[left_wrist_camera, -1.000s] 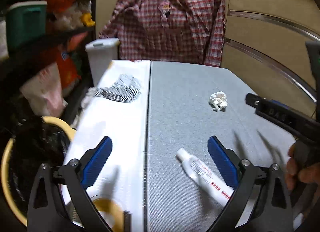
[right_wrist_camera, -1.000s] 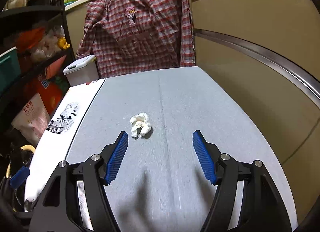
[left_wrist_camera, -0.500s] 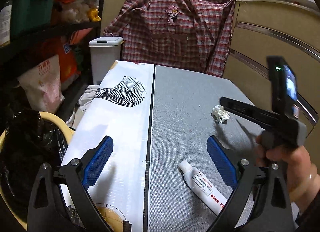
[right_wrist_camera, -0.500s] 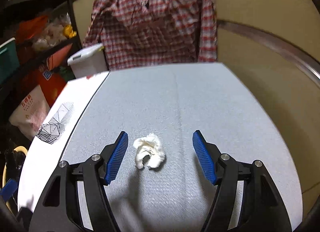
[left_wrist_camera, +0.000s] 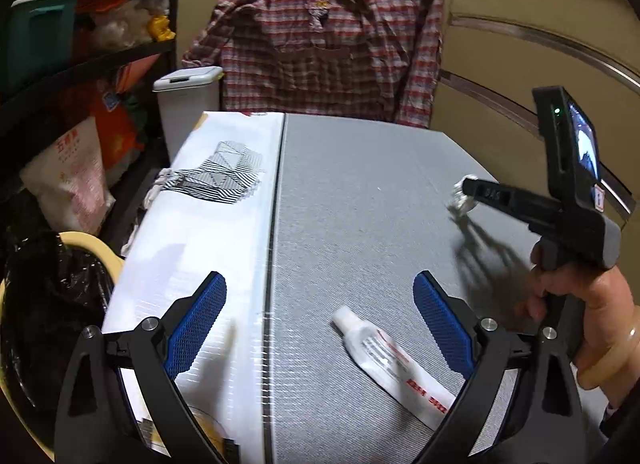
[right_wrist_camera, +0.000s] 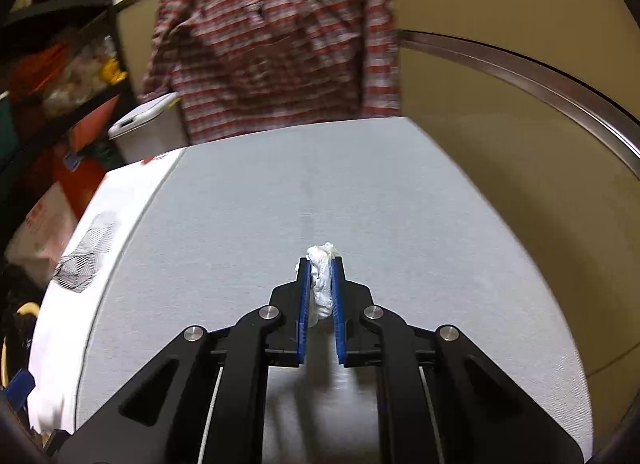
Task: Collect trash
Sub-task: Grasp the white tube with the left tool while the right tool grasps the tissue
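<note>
My right gripper point(right_wrist_camera: 320, 268) is shut on a crumpled white tissue point(right_wrist_camera: 322, 284) and holds it just above the grey table point(right_wrist_camera: 400, 204). In the left wrist view the right gripper point(left_wrist_camera: 472, 188) shows at the right with the tissue point(left_wrist_camera: 460, 200) at its tip. My left gripper point(left_wrist_camera: 320, 300) is open and empty above the table's near part. A white tube point(left_wrist_camera: 392, 364) with red print lies on the grey table between its fingers, closer to the right one.
A white board point(left_wrist_camera: 208, 224) with a black striped patch point(left_wrist_camera: 224, 176) covers the table's left side. A yellow bin with a black bag point(left_wrist_camera: 44, 296) stands at the lower left. A white lidded bin point(left_wrist_camera: 188, 104) and a plaid shirt point(left_wrist_camera: 320, 44) are behind the table.
My right gripper has closed on the tissue and lifted it slightly. The left gripper has stayed open and shifted little.
</note>
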